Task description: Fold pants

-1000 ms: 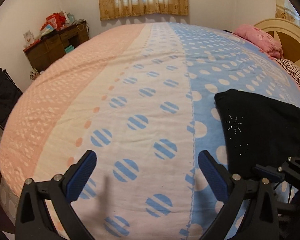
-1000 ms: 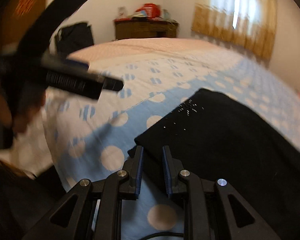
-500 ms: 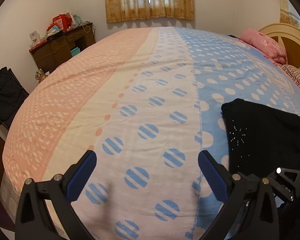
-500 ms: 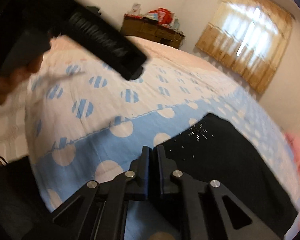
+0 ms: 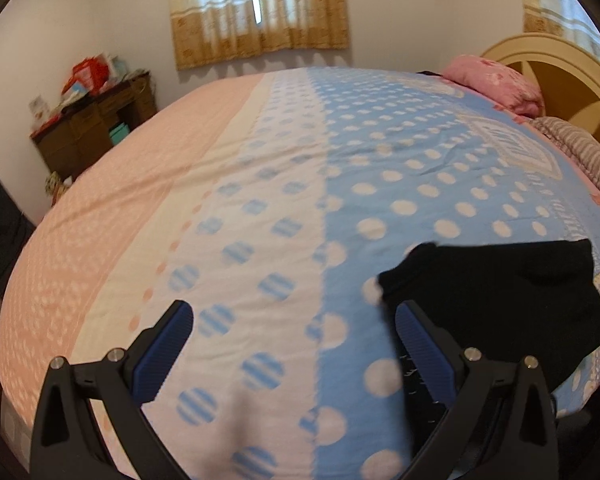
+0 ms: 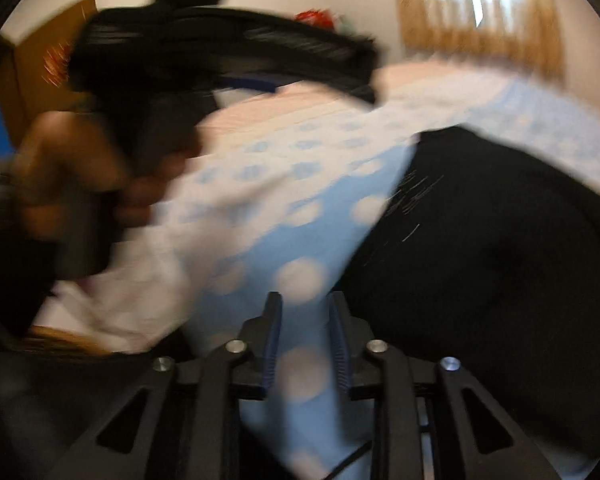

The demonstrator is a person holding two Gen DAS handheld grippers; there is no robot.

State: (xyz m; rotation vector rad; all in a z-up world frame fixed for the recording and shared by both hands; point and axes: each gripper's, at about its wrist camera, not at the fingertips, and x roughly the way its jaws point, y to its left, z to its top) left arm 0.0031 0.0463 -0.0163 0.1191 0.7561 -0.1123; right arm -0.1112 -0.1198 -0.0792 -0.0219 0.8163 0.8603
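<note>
The black pants [image 5: 500, 300] are sitting folded up in a compact bundle on the blue polka-dot side of the bed [image 5: 260, 208], down near the foot-end edge, with one corner poking out toward the white striped-dot band. The left gripper [image 5: 292, 336] is spread wide with nothing between its blue pads [image 5: 168, 336] — it hangs over the bedspread, and its right finger sits just beside the near corner of the pants without clearly touching them. The right gripper [image 6: 303, 340] has its jaws parted a modest way (well short of how wide the left one is), and all that shows between them is blue dotted sheet; the pants [image 6: 500, 248] lie just off its right finger, but that view is badly motion-blurred so contact is hard to call. Same blurry view shows the person's hand [image 6: 80, 184] wrapped around the left gripper's handle. Further back there's a pink pillow [image 5: 496, 80] against the headboard [image 5: 572, 76], a cluttered wooden dresser [image 5: 92, 128] on the left, and curtains [image 5: 260, 8] over the window.
</note>
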